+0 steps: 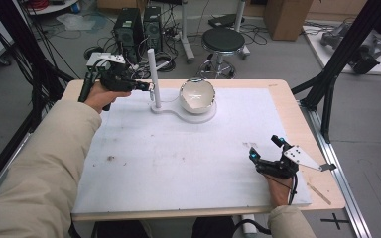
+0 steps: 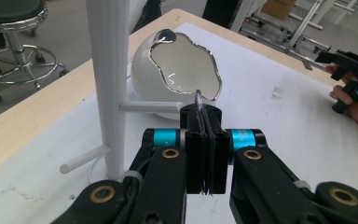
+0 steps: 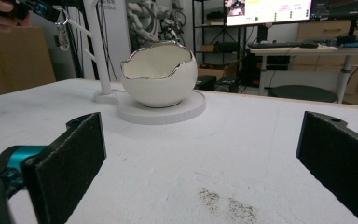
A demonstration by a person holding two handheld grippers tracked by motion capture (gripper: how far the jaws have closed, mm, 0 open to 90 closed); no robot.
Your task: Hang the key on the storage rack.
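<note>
A white jewellery stand (image 1: 152, 74) with a tall post and short side pegs rises at the back of the table, sharing a base with a white eggshell-shaped bowl (image 1: 197, 95) with a silver rim. My left gripper (image 1: 148, 87) is shut on a thin metal ring (image 1: 152, 90) right beside the post, at peg height. In the left gripper view the ring (image 2: 199, 98) sticks up from the closed jaws of that gripper (image 2: 205, 112), near a peg (image 2: 149, 107) and the bowl (image 2: 144, 74). My right gripper (image 1: 264, 147) rests open and holding nothing at the front right.
A white mat (image 1: 178, 158) covers the wooden table. Behind the table stand a black stool (image 1: 223, 42), two computer towers (image 1: 129, 29) and a cardboard box (image 1: 287, 17). A black frame strut (image 1: 337, 59) slants at the right. Dark specks (image 3: 223, 200) dot the mat.
</note>
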